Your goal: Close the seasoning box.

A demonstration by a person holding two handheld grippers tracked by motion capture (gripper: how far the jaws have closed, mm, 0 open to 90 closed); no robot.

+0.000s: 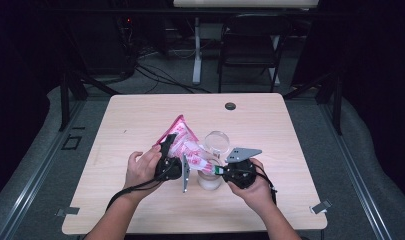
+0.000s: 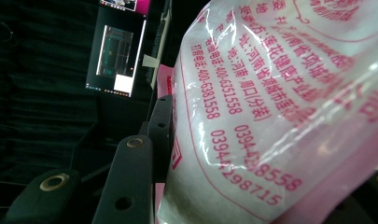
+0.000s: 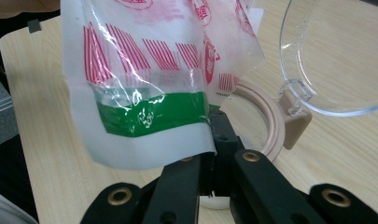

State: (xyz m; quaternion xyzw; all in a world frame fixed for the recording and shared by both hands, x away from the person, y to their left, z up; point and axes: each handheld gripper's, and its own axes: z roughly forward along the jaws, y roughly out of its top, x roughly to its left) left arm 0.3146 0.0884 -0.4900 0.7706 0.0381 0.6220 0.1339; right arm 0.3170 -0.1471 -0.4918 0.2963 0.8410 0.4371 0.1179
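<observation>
A light wooden table (image 1: 140, 210) carries the work. Over its middle, a pink-and-white printed plastic bag of white powder (image 1: 182, 142) is held tilted between the two grippers, its pink pointed end up and away from the person, its lower end down toward a clear round container with a beige rim (image 1: 210, 177).

The left gripper (image 1: 177, 165) grips the bag's filled body. In the left gripper view the bag (image 2: 270, 116) bulges between the black jaws, which stand part-way apart and press on its sides; red print covers the clear film.

The right gripper (image 1: 221, 170) has its jaws pressed together on the bag's lower corner. In the right gripper view the closed tips (image 3: 214, 135) pinch the film beside the green band of the bag (image 3: 144, 93), right at the edge of the white strip below it.

The container's beige rim (image 3: 270, 126) lies just behind and below the pinched corner. Its hinged clear lid (image 3: 336, 56) stands open and is attached to the rim by a beige hinge.

A person's hand holds each gripper. Whether the bag's corner is open cannot be told.
</observation>
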